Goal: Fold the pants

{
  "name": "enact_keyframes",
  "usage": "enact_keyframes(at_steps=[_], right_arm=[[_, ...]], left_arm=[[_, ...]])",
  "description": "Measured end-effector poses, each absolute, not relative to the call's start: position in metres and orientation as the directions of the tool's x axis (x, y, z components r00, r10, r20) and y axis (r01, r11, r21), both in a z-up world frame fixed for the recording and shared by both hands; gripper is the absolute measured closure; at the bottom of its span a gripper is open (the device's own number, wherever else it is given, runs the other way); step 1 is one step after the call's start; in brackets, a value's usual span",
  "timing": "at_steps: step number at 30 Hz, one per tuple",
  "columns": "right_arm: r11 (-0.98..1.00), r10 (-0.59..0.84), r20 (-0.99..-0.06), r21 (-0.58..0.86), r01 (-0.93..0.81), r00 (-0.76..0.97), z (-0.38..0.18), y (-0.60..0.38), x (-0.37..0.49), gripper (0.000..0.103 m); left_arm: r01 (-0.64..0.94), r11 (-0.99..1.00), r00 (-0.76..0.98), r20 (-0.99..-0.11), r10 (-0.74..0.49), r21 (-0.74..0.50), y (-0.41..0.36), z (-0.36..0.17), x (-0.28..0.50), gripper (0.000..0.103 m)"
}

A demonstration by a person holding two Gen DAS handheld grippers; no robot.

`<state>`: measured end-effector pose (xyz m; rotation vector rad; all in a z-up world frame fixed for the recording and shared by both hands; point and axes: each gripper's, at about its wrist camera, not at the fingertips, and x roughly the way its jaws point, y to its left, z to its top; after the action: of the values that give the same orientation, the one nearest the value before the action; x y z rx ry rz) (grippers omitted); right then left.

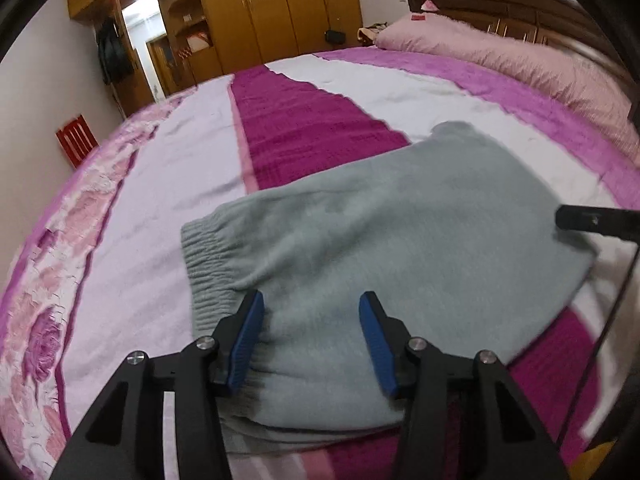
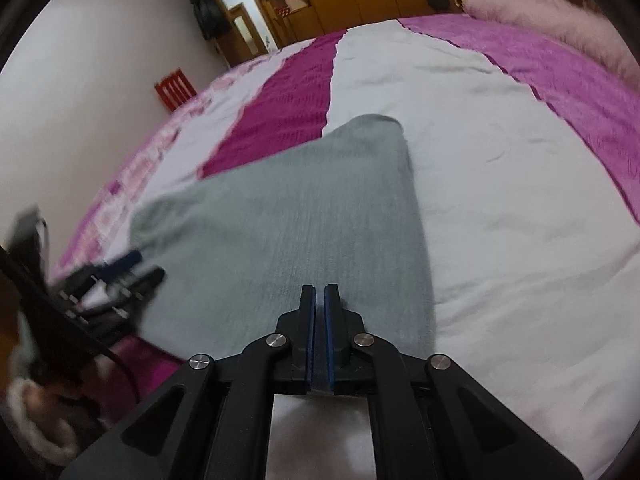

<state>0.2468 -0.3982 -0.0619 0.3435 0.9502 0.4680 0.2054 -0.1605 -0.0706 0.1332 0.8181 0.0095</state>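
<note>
Left wrist view: grey fleece pants lie folded flat on the bed, over its near edge, elastic waistband toward the floral border of the bedspread. The left gripper stands with its blue pads half spread, astride the near hem; the cloth runs between them, but neither pad visibly presses on it. Right wrist view: the right gripper has its pads brought almost together, and a thin band of grey cloth shows in the narrow gap, so it appears to pinch a fold of the pants' near edge.

Risks, as judged from this arrangement: with only one side pinched, a lift would drag the pants askew and open the layers already stacked. Should the left pads close on the upper layer alone, the lower layer would stay behind and the fold would shear. The plush fabric may also slip from a shallow bite. A trailing cable near the right-hand corner could snag the cloth.
</note>
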Motion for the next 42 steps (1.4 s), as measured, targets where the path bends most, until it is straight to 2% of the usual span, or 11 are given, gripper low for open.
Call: enact_keyframes(at_steps=[4,9,11,13,19,24,27,30,35,40,42], right_arm=[[0.759,0.608,-0.59,0.629,-0.171,0.532,-0.057,-0.445,0.265,0.076],[0.534,0.726,-0.45,0.846,-0.014,0.52,-0.096,-0.49,0.298,0.074],[0.513,0.736,-0.455,0.858,0.025,0.502,-0.11,-0.487,0.305,0.071],[0.582,0.713,-0.518,0.813,0.015,0.472,-0.119,-0.472,0.31,0.07],[0.685,0.705,-0.581,0.705,-0.181,0.407,-0.109,-0.422,0.316,0.069],[0.601,0.746,-0.503,0.791,-0.115,0.435,-0.123,-0.432,0.327,0.069],[0.538,0.769,-0.46,0.841,-0.061,0.443,-0.131,-0.438,0.332,0.074],[0.516,0.782,-0.447,0.855,-0.049,0.433,-0.134,-0.437,0.334,0.078],[0.482,0.794,-0.428,0.876,-0.018,0.432,-0.141,-0.444,0.334,0.092],[0.522,0.774,-0.459,0.852,-0.029,0.437,-0.137,-0.443,0.331,0.092],[0.513,0.778,-0.454,0.858,-0.022,0.435,-0.138,-0.445,0.33,0.092]], left_arm=[[0.098,0.993,0.703,-0.701,-0.118,-0.07,-0.162,-0.038,0.208,0.051],[0.197,0.955,0.61,-0.735,-0.295,-0.22,-0.187,-0.028,0.257,0.051],[0.199,0.957,0.604,-0.743,-0.289,-0.211,-0.194,-0.037,0.266,0.054],[0.18,0.961,0.632,-0.724,-0.276,-0.209,-0.192,-0.049,0.259,0.055],[0.172,0.957,0.597,-0.748,-0.289,-0.232,-0.185,-0.074,0.241,0.055],[0.17,0.948,0.596,-0.739,-0.315,-0.268,-0.184,-0.071,0.249,0.055],[0.171,0.944,0.594,-0.735,-0.327,-0.282,-0.181,-0.074,0.249,0.055],[0.169,0.941,0.593,-0.733,-0.334,-0.292,-0.178,-0.074,0.25,0.055],[0.172,0.944,0.598,-0.732,-0.327,-0.281,-0.181,-0.075,0.25,0.055],[0.173,0.942,0.605,-0.724,-0.332,-0.287,-0.18,-0.075,0.25,0.055],[0.173,0.937,0.608,-0.716,-0.343,-0.303,-0.178,-0.073,0.25,0.061]])
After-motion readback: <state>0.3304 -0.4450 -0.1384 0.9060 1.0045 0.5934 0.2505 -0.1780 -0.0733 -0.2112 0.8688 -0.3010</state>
